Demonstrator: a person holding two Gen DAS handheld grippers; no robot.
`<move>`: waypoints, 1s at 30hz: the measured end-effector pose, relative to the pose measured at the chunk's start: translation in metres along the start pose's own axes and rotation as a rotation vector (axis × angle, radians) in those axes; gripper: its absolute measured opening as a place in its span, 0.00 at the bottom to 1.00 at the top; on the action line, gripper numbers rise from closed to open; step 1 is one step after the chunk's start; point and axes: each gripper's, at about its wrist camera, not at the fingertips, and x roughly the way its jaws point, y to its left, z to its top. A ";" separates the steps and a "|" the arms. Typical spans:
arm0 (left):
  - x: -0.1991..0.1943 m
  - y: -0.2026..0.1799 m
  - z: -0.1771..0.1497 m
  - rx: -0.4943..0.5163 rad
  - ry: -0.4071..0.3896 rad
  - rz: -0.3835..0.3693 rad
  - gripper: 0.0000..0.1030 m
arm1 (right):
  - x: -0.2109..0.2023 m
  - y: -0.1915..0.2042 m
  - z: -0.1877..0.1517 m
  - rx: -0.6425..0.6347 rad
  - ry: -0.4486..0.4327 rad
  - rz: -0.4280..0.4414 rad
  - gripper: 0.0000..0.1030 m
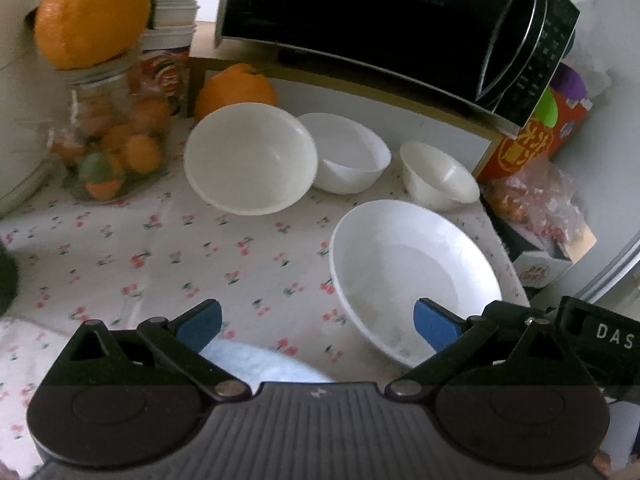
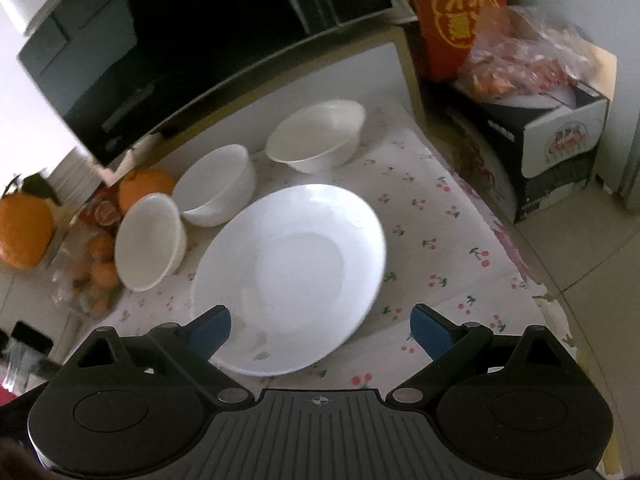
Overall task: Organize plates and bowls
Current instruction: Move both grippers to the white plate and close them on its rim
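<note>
A wide white deep plate [image 1: 412,272] [image 2: 292,276] lies on the cherry-print tablecloth [image 1: 160,264]. Behind it stand three white bowls: a large tilted one [image 1: 250,158] [image 2: 150,240], a middle one [image 1: 348,152] [image 2: 218,184] and a small one [image 1: 438,176] [image 2: 318,136]. My left gripper [image 1: 316,326] is open above the cloth, its right pad over the plate's near rim. Another white dish [image 1: 264,364] shows partly beneath it. My right gripper [image 2: 320,328] is open just in front of the deep plate, its left pad over the rim. Neither gripper holds anything.
A black microwave [image 1: 380,20] sits on a shelf over the bowls. A jar of small oranges [image 1: 116,136] and large oranges [image 1: 92,12] stand at the left. A red box [image 2: 452,16], a snack bag [image 2: 528,60] and a carton [image 2: 560,148] crowd the right.
</note>
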 end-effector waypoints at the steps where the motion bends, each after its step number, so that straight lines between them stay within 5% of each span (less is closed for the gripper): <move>1: 0.003 -0.002 0.000 -0.002 -0.006 -0.005 0.99 | 0.002 -0.002 0.001 0.013 0.000 0.001 0.95; 9: 0.025 -0.008 0.000 -0.057 -0.032 -0.062 0.86 | 0.021 -0.019 0.009 0.098 0.006 0.034 0.95; 19: 0.050 -0.020 -0.004 -0.090 -0.036 -0.076 0.56 | 0.033 -0.040 0.017 0.157 -0.039 0.014 0.90; 30: 0.055 -0.018 -0.006 -0.093 -0.030 -0.040 0.34 | 0.048 -0.038 0.017 0.170 -0.025 0.036 0.40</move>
